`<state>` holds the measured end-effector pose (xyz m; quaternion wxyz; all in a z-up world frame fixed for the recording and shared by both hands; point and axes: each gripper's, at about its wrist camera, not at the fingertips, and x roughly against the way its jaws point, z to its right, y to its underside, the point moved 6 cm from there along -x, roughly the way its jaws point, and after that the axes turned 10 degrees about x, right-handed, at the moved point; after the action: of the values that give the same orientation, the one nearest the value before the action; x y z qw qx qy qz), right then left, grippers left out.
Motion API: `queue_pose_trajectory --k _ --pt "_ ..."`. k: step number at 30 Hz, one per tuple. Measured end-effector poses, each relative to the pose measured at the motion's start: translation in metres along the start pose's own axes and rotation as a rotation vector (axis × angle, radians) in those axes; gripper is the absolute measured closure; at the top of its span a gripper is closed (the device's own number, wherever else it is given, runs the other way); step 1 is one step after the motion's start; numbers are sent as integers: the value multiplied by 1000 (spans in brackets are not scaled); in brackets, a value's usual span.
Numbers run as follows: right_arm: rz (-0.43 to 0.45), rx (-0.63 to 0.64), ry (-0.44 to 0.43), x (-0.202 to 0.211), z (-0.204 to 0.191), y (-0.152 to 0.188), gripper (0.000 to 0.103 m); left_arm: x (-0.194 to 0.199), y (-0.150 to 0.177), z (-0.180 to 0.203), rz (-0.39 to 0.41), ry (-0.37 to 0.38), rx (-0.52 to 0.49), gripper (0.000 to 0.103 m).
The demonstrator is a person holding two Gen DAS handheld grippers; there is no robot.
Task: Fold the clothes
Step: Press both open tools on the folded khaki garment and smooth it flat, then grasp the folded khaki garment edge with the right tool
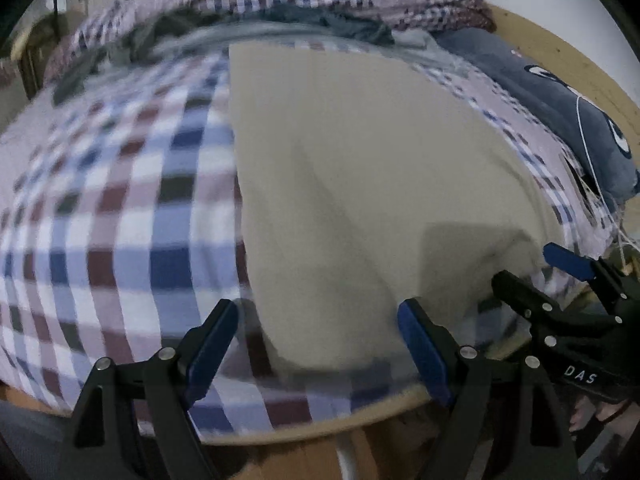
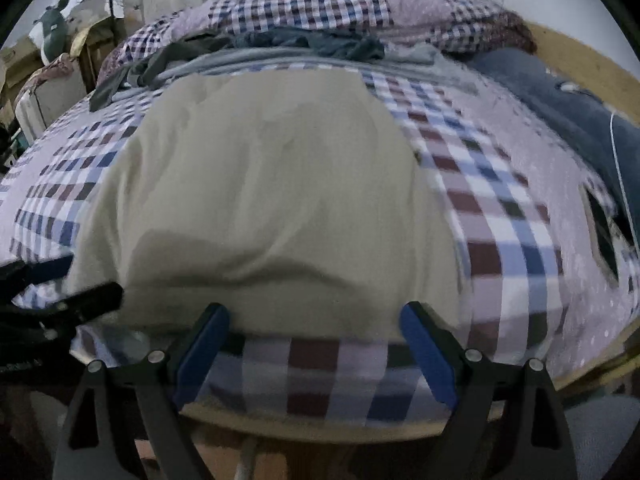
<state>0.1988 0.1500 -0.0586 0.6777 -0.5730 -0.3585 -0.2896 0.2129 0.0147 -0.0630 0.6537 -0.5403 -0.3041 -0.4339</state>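
Checked bedding (image 2: 500, 216) is spread under a beige garment (image 2: 272, 200). Both the left gripper (image 1: 320, 344) and right gripper (image 2: 316, 344) are held low at its near edge, jaws spread, apparently gripping nothing.

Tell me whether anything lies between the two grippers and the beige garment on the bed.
Nothing visible does. The beige garment lies flat on the checked sheet. The right gripper and left gripper are both open at its near edge, with only bare sheet between.
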Motion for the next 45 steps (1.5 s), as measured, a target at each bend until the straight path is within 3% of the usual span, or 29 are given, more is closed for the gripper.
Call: queue_pose_trajectory --k 3,6,10,15,18,22,25,31,35,45 --pt "-8 -36 -40 10 0 4 12 -13 18 -2 -133 6 6 17" --pt "23 -66 -67 24 2 2 12 -10 25 -4 -176 50 19 17" --pt "118 -92 -73 48 13 -7 12 4 21 -32 -221 211 223 17" --pt "221 -137 -118 64 22 -16 12 27 4 -77 -164 454 487 17" --pt "258 -147 -165 69 21 -19 12 26 -4 -72 -172 546 477 17" --pt "288 -122 -209 72 10 -23 12 11 -5 -58 -230 574 428 17" --pt "292 -97 -235 70 3 -27 12 3 -8 -60 -248 592 455 17" --pt "308 46 -247 70 -27 -30 12 8 -11 -58 -261 758 521 17" --pt "329 190 -228 73 -53 -30 12 10 -15 -54 -278 819 527 17" --pt "360 702 -42 54 -142 -9 12 26 -37 -48 -282 1005 546 17"
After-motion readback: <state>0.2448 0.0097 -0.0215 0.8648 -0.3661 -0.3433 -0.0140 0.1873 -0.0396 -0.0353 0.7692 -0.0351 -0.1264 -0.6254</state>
